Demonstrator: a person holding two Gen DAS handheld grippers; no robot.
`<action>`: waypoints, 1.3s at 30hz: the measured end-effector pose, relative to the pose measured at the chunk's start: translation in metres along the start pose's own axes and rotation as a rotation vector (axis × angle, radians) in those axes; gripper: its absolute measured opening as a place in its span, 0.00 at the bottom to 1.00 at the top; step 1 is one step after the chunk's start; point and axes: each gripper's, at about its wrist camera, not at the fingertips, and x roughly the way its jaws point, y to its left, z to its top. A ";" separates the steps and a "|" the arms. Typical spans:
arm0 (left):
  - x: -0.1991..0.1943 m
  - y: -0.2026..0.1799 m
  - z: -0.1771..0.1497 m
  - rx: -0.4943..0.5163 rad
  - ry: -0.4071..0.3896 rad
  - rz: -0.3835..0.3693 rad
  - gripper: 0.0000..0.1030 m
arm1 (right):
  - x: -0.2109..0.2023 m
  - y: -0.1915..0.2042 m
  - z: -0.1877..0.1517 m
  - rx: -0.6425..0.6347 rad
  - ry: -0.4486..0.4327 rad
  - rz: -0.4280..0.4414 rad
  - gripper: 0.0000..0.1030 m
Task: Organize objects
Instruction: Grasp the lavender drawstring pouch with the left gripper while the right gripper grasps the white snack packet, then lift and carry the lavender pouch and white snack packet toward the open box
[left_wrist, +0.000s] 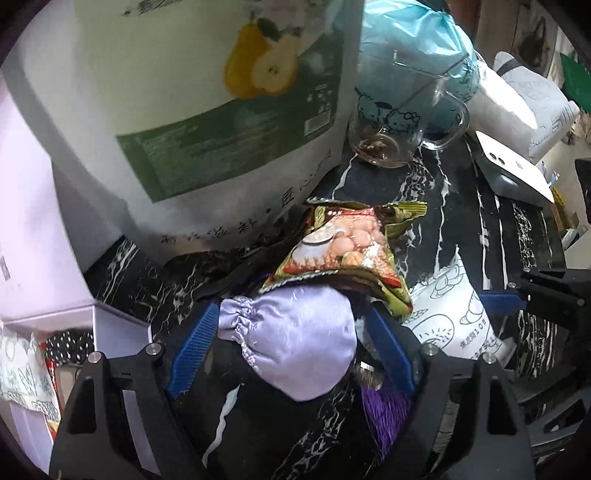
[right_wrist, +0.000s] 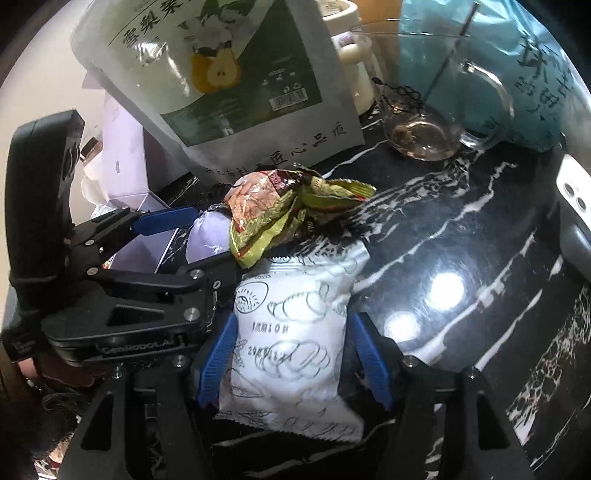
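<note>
A lilac satin pouch (left_wrist: 291, 347) lies on the black marble table (left_wrist: 417, 206), between the blue pads of my left gripper (left_wrist: 291, 314). The jaws stand wide on either side of it, and I see no squeeze. A crumpled green-and-red snack packet (left_wrist: 343, 251) rests on the pouch's far end. To its right lies a white packet with bakery drawings (right_wrist: 295, 332), between the pads of my right gripper (right_wrist: 295, 319). The pads sit close to its sides without pinching it. In the right wrist view my left gripper (right_wrist: 214, 236) reaches in from the left around the pouch (right_wrist: 207, 236).
A big white pear-print pouch (left_wrist: 207, 110) stands just behind. A glass mug (left_wrist: 399, 122) and a teal bag (left_wrist: 417, 55) are at the back right. A white phone (left_wrist: 513, 170) lies at the right. An open white box (left_wrist: 122, 332) with small items sits at the left.
</note>
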 end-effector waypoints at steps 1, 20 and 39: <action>0.001 -0.002 0.000 0.004 -0.002 -0.005 0.70 | -0.001 -0.001 -0.002 0.006 0.001 0.003 0.58; -0.033 -0.036 -0.043 -0.039 0.050 -0.078 0.54 | -0.041 -0.019 -0.041 0.050 0.005 -0.043 0.50; -0.050 -0.077 -0.082 0.050 0.045 -0.042 0.56 | -0.061 0.002 -0.082 -0.071 -0.018 -0.123 0.51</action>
